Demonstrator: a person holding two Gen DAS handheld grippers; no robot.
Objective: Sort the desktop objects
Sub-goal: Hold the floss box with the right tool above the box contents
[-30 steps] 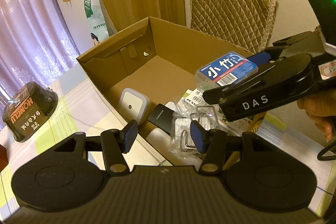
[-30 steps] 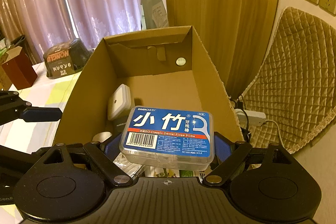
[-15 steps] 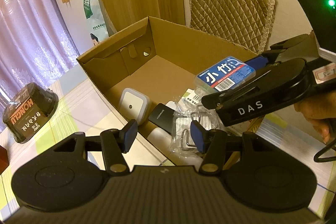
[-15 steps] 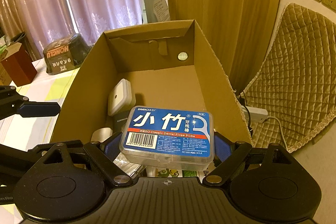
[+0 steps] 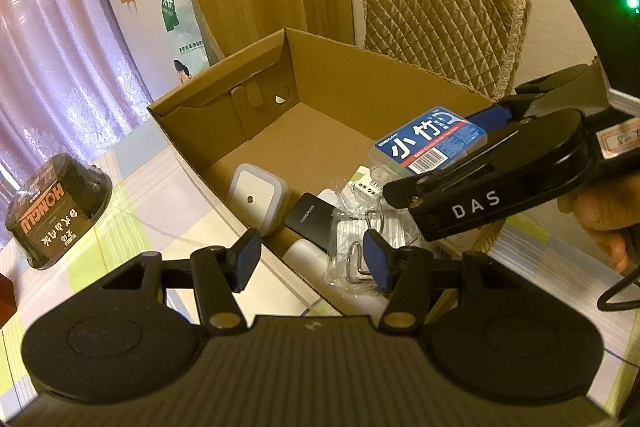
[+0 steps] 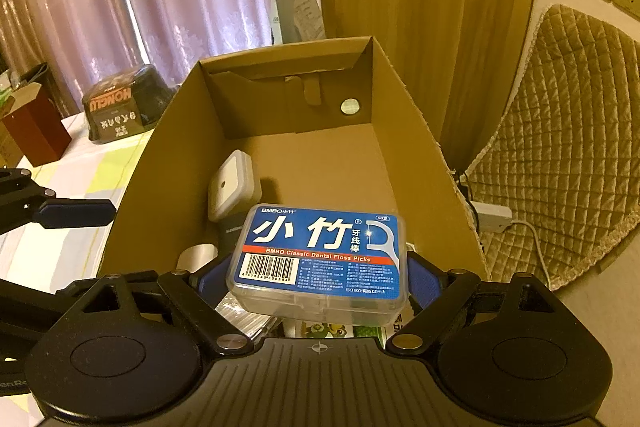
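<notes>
We see the table [image 5: 132, 195] under its pale checked cloth, and on it the open cardboard box [image 6: 404, 131], the biggest thing before us. Behind the box stands a chair with a quilted cover [image 5: 444, 3]. Off to the box's left on the cloth sits a dark bowl-shaped tub [image 5: 56, 207] with its printed label upside down.

Our right gripper [image 6: 316, 277] is clamped on the dental floss pick box [image 6: 324, 255] (clear plastic, blue label up), holding it level above the near end of the carton, over the things already inside. Our left gripper [image 5: 312, 259] hangs spread wide with nothing between its blue pads, just over the carton's near wall.

Inside lie a white square device [image 5: 256, 197], a small black case [image 5: 310, 221] beside it, and a clear bag of metal hooks [image 5: 360, 243].
</notes>
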